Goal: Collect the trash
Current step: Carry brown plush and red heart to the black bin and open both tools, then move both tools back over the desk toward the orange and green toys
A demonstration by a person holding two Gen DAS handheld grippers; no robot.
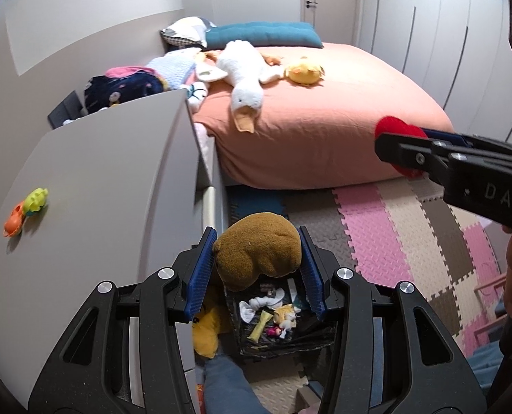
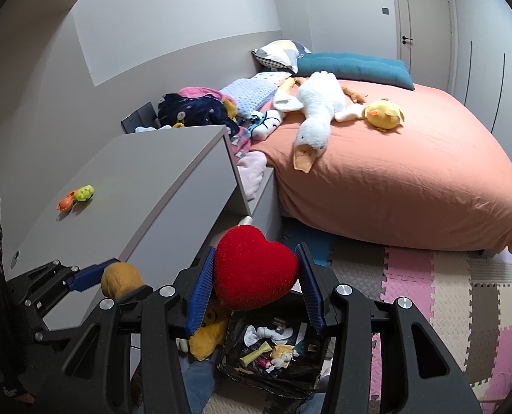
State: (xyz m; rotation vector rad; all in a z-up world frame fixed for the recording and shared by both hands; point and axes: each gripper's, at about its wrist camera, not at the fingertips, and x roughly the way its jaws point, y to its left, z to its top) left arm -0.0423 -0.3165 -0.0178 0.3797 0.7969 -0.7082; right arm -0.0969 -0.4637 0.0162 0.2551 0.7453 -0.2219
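A: While the bed (image 1: 324,110) and the grey table (image 1: 100,179) fill most of the room, what matters sits lower down, right?

B: Yes. On the foam floor mat (image 1: 393,227), below both tools, is the bin (image 2: 273,376) lined with a black bag, already holding wrappers and scraps.

A: So which step is this?

B: I judge it the carry to the bin. The left hand-held gripper (image 1: 257,262) has its blue pads pressed on a brown plush (image 1: 256,255), pinching it from both sides. The right hand-held gripper (image 2: 256,283) is likewise clamped on a red heart cushion (image 2: 254,269).

A: Both are above the bin?

B: In each wrist view the held thing hangs over the near edge of the bin, roughly above it, though how high I cannot tell.

A: And next?

B: Probably bring each one squarely over the opening, then spread the jaws so the soft things drop in. A yellow plush (image 2: 207,338) lies just beside the bin, against the table's foot, so the drop needs to land inside the rim, not on that

A: The small toy (image 1: 26,210) on the table?

B: Untouched, well apart from both tools
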